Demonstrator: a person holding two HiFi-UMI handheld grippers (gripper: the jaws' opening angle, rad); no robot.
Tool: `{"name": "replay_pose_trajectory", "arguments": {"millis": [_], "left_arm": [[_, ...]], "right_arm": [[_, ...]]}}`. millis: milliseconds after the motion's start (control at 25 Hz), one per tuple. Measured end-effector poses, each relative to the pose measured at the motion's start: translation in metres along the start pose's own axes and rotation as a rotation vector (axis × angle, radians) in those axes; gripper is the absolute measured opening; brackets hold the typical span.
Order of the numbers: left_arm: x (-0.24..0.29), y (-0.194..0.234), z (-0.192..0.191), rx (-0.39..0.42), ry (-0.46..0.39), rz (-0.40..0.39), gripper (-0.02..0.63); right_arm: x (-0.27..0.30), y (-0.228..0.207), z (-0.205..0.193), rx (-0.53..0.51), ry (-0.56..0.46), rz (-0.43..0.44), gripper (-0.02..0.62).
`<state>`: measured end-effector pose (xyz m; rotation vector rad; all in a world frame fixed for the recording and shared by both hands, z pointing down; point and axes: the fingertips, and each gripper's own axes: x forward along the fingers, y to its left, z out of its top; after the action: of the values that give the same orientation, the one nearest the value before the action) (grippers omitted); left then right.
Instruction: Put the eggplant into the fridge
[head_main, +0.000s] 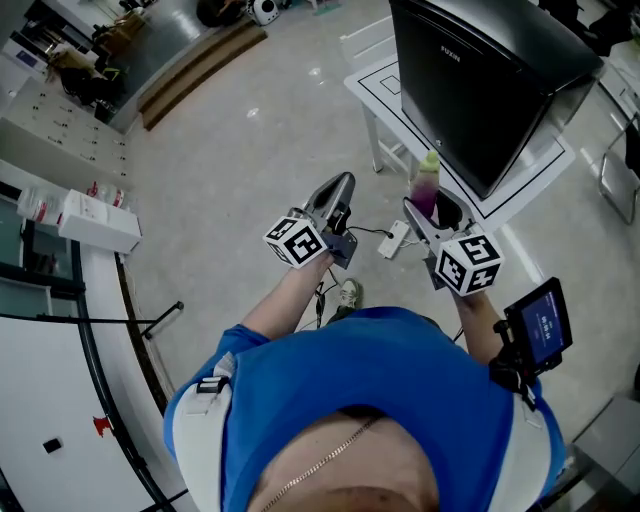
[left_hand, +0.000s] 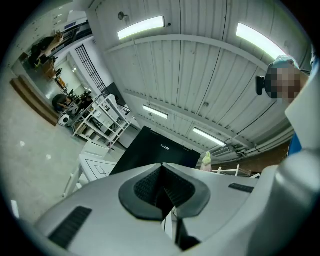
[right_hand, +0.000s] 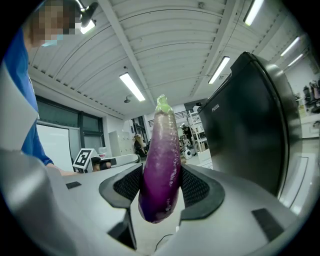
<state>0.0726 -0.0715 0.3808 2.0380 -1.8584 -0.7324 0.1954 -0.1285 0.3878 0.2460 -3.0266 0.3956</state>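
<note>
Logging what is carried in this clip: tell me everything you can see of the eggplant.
The eggplant is long and slender. Its skin is glossy purple, paler toward the light green stem cap at its top. It stands roughly upright, clamped by the right gripper, whose jaws press on its lower part from both sides. Its rounded bottom end hangs just below them, and nothing else touches it. In the head view it is held in the air in front of the black fridge, apart from it.
</note>
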Motion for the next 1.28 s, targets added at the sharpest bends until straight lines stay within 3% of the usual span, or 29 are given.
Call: {"name": "replay_pose_trajectory", "arguments": {"millis": [560,1280], "left_arm": [[0.145,0.075,0.069,0.092,0.129,-0.292,0.008],[0.297,0.146,0.073,0.227,0.241,-0.434,0.008]], "right_arm": [[0.055,-0.02,0.023,-0.015,-0.082,-0.318,0.236],[0.071,-0.035,0.03,-0.035,-0.103,-0.594,0.238]]}}
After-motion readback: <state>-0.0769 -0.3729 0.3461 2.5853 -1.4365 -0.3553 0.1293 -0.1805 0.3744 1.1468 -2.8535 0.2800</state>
